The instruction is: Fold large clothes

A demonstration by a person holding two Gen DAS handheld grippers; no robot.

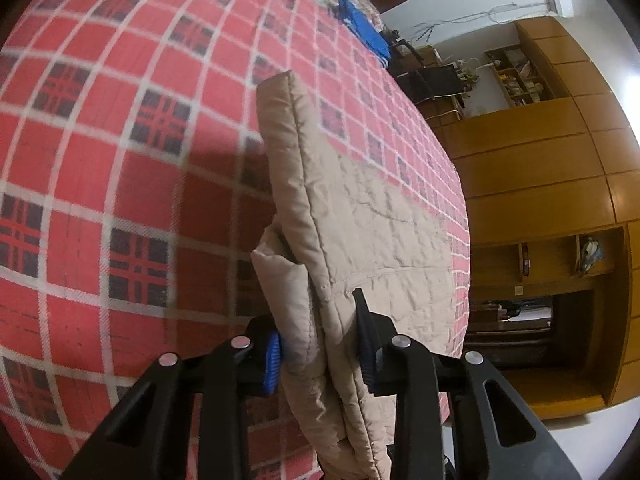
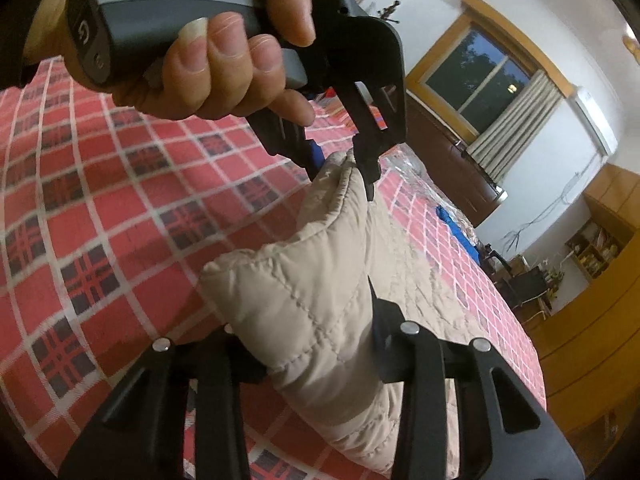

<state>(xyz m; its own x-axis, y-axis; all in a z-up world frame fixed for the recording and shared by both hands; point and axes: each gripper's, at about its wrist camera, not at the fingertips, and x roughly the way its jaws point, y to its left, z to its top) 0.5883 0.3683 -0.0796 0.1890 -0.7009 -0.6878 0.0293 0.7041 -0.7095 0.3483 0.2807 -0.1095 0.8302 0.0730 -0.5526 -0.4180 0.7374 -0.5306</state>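
Note:
A beige quilted jacket (image 1: 352,208) is lifted off a bed with a red plaid cover (image 1: 120,160). My left gripper (image 1: 318,344) is shut on a thick folded edge of it, blue pads pressing both sides. In the right wrist view my right gripper (image 2: 312,344) is shut on another padded edge of the same jacket (image 2: 304,280). Further along that edge, the left gripper (image 2: 344,168) is seen from outside, held by a person's hand (image 2: 224,52), pinching the jacket. The rest of the jacket drapes down onto the bed.
A blue garment (image 1: 364,28) and clear plastic lie at the far end of the bed. Wooden cabinets (image 1: 560,200) and shelves stand beyond the bed's edge. A curtained window (image 2: 480,76) is in the far wall.

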